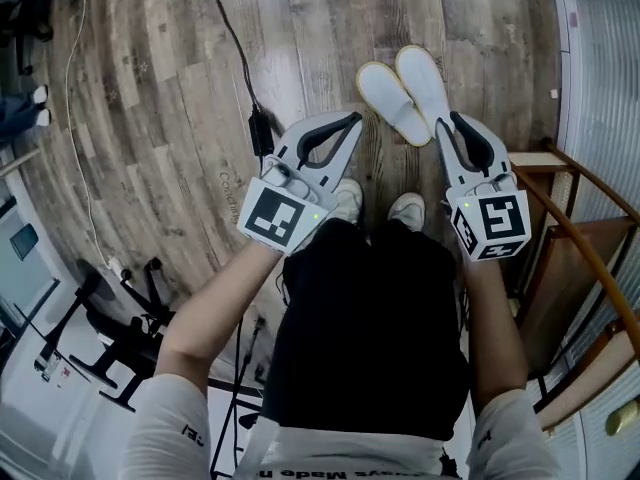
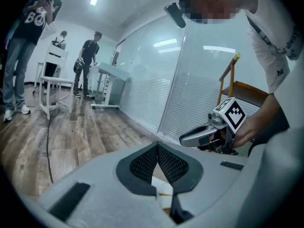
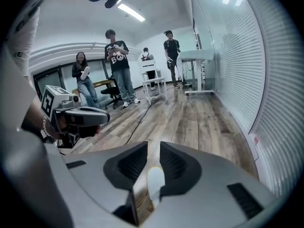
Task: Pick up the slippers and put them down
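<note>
Two white slippers [image 1: 392, 100] [image 1: 425, 83] lie side by side on the wooden floor, just ahead of my feet. Both grippers hang in the air well above them, apart from them. My left gripper [image 1: 352, 120] is shut with its tips touching and nothing between them; a slipper [image 2: 159, 186] shows far below behind its jaws. My right gripper [image 1: 450, 118] stands open by a narrow gap, empty, and a slipper [image 3: 155, 179] on the floor shows through that gap. Each gripper view also catches the other gripper beside it.
A black cable [image 1: 235, 48] with a power brick [image 1: 261, 133] runs across the floor left of the slippers. A wooden chair frame [image 1: 580, 238] stands close on the right by the blinds-covered glass wall [image 3: 266, 80]. A chair base [image 1: 110, 348] sits at the lower left. Several people [image 3: 116, 65] stand farther off.
</note>
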Available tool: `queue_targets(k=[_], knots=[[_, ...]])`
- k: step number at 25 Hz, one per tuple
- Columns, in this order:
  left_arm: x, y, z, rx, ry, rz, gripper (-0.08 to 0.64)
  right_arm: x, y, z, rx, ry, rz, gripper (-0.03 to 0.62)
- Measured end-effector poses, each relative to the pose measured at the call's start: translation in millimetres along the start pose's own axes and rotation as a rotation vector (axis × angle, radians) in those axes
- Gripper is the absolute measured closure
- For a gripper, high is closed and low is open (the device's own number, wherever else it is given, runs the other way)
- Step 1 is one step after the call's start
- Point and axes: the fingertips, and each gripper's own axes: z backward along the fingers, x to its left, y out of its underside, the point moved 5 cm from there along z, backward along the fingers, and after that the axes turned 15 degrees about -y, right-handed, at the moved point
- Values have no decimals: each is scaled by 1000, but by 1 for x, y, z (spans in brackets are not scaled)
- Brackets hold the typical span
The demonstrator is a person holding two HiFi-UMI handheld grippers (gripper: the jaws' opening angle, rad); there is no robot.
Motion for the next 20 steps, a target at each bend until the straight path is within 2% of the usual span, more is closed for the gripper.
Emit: queue_targets(k=[4,8,20], knots=[[-8,-58,24,-38,4,16,548,19,-52,25,-36,12,18,520],[-17,-116,55,-69,12,-14,548,49,-99,49,-56,-6,45,531],[-62,-290,161,-123,-53,38,548,131,-254,175,-159,-14,107,545]])
